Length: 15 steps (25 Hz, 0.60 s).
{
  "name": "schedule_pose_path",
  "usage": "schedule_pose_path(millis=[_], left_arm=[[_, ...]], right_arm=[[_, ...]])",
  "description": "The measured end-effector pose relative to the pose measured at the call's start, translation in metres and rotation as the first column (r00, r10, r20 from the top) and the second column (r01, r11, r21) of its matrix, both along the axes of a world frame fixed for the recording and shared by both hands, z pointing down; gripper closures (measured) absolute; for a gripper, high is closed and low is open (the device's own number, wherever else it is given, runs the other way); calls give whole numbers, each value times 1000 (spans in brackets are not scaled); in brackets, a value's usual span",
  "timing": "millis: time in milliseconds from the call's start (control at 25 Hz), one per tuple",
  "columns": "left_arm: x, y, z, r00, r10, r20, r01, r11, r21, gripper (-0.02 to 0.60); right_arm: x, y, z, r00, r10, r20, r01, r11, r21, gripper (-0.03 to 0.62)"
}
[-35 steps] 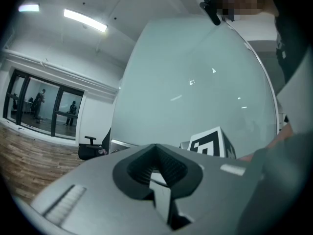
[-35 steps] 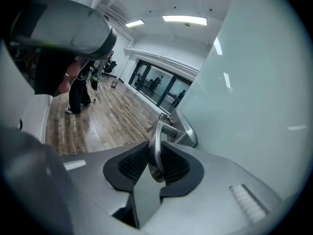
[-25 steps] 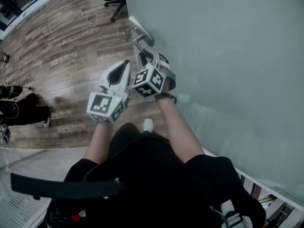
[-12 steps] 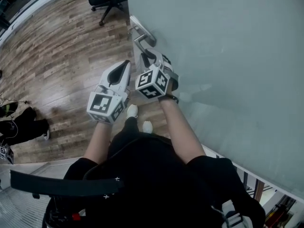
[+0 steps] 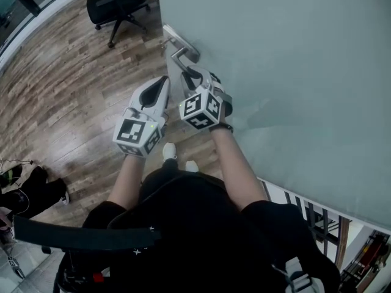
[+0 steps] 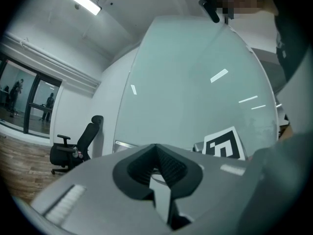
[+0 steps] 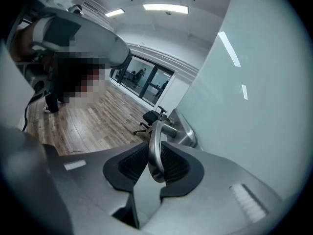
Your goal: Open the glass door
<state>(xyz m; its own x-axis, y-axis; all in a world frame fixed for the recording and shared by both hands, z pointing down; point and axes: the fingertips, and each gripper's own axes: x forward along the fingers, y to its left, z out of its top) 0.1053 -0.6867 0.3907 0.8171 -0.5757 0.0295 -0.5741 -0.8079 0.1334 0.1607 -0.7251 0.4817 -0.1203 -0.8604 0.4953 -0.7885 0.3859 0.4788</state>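
Frosted pale-green glass door (image 5: 293, 72), right of your jaws, should swing heavy and stiff, so haul on its curved brushed-steel lever handle (image 7: 153, 140), clamped in your right gripper (image 7: 152, 156); your left gripper (image 6: 158, 166) is pinched shut, empty.

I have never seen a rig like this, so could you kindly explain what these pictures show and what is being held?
There is no robot here. A person wears a camera on the head and carries a hand-held gripper in each hand; the cubes with square markers are part of those. The head view looks steeply down, and each gripper view looks along that gripper's own jaws. The right hand-held gripper is clamped on the metal door handle of the frosted glass door; its own view shows the lever pinched between the pads. The left hand-held gripper is beside it, jaws together and holding nothing. Below is a wooden floor with an office chair.
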Motion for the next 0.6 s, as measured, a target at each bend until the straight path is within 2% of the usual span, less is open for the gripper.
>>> schedule_pose_path(millis=[600], left_arm=[[40, -24, 0, 985, 172, -1, -172, 985, 2, 581]], right_arm=[[56, -19, 0, 994, 103, -31, -103, 995, 10, 513]])
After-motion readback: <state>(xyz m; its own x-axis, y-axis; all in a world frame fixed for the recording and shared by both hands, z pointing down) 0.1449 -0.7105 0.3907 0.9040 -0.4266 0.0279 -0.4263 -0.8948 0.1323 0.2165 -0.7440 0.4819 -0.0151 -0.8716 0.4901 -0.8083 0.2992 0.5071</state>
